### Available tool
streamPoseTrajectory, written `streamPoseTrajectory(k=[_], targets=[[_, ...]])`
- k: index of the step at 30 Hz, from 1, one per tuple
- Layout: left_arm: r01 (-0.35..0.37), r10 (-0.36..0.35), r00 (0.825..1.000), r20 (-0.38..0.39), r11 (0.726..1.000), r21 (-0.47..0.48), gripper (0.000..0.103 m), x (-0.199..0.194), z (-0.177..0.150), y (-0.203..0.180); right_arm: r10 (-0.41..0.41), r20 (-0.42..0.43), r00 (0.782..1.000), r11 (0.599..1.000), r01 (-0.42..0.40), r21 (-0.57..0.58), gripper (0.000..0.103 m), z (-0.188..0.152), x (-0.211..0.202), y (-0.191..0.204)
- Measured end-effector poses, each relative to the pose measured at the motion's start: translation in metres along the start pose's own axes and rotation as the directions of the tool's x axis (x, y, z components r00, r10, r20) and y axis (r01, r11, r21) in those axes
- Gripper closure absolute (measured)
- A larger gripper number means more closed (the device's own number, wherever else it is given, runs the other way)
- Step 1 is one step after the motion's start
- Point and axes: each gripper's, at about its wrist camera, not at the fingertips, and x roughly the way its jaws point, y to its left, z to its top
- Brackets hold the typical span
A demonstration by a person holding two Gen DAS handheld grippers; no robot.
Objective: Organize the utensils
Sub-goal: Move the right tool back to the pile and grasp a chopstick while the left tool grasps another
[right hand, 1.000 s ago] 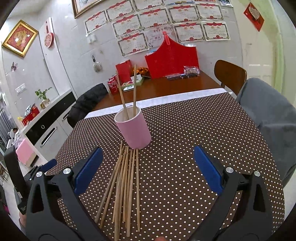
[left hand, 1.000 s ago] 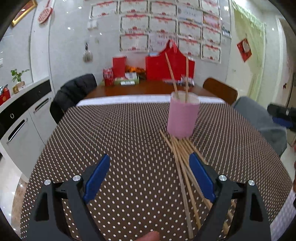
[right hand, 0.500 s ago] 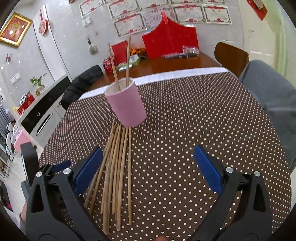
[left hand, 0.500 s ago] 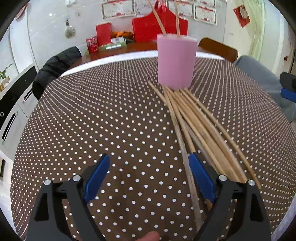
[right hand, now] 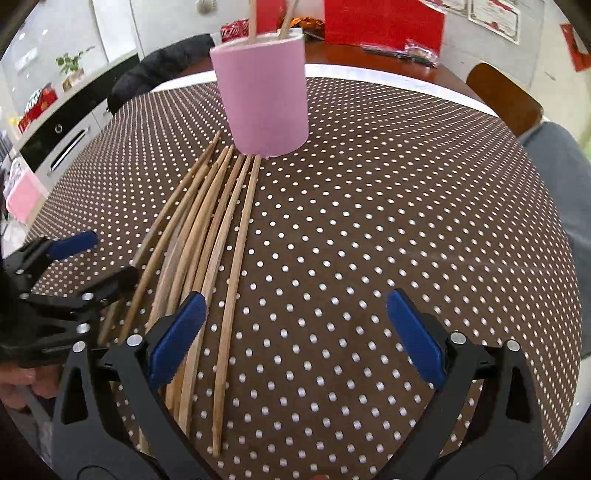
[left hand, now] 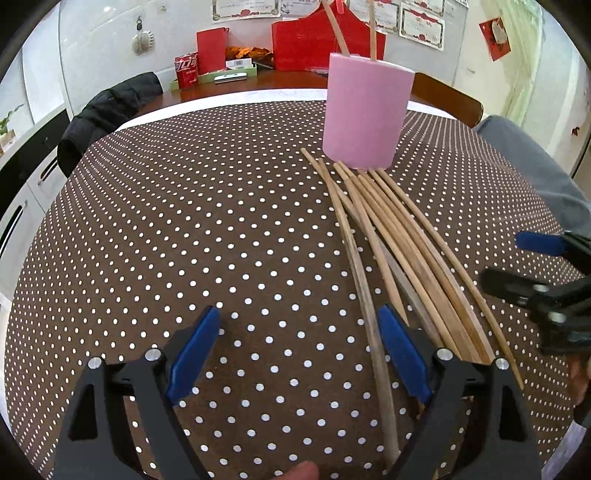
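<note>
A pink cup (left hand: 365,114) stands on the dotted brown tablecloth (left hand: 184,236) with two chopsticks (left hand: 372,29) upright in it. Several wooden chopsticks (left hand: 384,236) lie fanned on the cloth from the cup's foot toward me; they also show in the right wrist view (right hand: 210,236) below the cup (right hand: 264,99). My left gripper (left hand: 297,347) is open and low over the cloth, its right finger over the leftmost chopstick. My right gripper (right hand: 295,328) is open, its left finger over the rightmost chopsticks. Each gripper shows at the edge of the other's view.
Behind the cloth, a wooden table end carries a red bag (left hand: 325,40), a red can (left hand: 186,70) and boxes. A chair with a black jacket (left hand: 107,114) stands at the left, a brown chair (left hand: 447,99) at the right. White cabinets (right hand: 70,144) line the left.
Both grippers have come down and forward toward the lying chopsticks; the cup and bundle now look larger. Each gripper has come into the other's view. Both stay open.
</note>
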Motion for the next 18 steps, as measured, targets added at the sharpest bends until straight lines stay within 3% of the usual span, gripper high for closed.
streamPoseTrajectory(k=[1,9,11,18], targets=[[0.004,-0.004,1.0,0.001,1.0,-0.003,0.017,0.0,0.0,0.001,-0.004,-0.012,1.0,1.0,0.004,-0.004,0.023,0.002,0.004,0.0],[0.005,-0.005,1.0,0.002,1.0,-0.003,0.017,-0.001,-0.001,0.001,-0.008,-0.023,1.0,0.996,0.006,-0.086,0.049,0.016,0.017,0.017],[0.004,-0.004,1.0,0.002,1.0,-0.003,0.017,-0.001,-0.001,0.001,-0.016,-0.024,1.0,0.997,0.014,-0.08,0.068,0.022,0.019,0.015],[-0.057,0.058,0.998,-0.015,0.997,0.047,0.017,0.008,0.007,-0.006,0.015,-0.03,0.999,0.997,-0.018,-0.07,0.071,0.032,0.024,0.012]])
